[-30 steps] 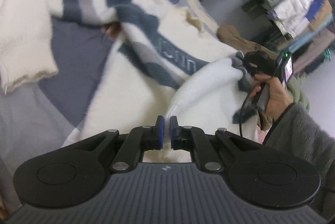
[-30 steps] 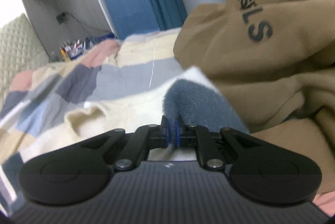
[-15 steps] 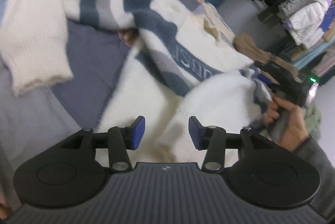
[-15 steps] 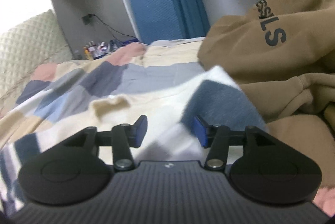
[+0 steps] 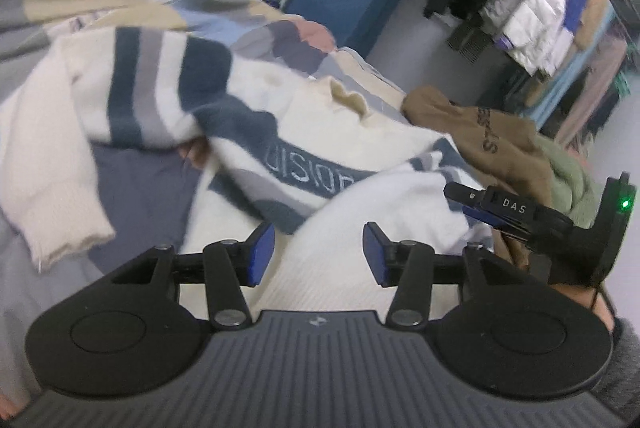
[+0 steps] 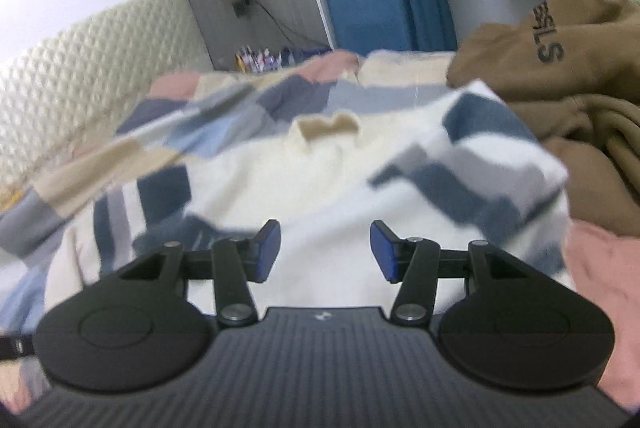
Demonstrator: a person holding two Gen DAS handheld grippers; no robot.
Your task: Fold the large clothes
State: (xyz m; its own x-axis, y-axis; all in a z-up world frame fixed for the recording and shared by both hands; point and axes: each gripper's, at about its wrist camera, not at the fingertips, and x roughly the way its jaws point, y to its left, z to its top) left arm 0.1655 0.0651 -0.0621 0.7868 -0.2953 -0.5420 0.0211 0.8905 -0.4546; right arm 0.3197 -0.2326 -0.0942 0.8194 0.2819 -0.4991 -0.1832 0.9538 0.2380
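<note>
- We hold the left gripper (image 5: 318,254) with its jaws spread wide and nothing between them, hovering over the white lower part of the striped sweater (image 5: 256,132), probably ready for a fresh grasp.
- The right gripper (image 6: 325,257) is equally wide and empty, over the same sweater (image 6: 320,180).
- The sweater lies spread on the bed (image 5: 132,204), over a patchwork quilt (image 6: 224,108), flat enough for folding.
- A brown hoodie (image 6: 560,76) is heaped beside it.
- We see no container here.
</note>
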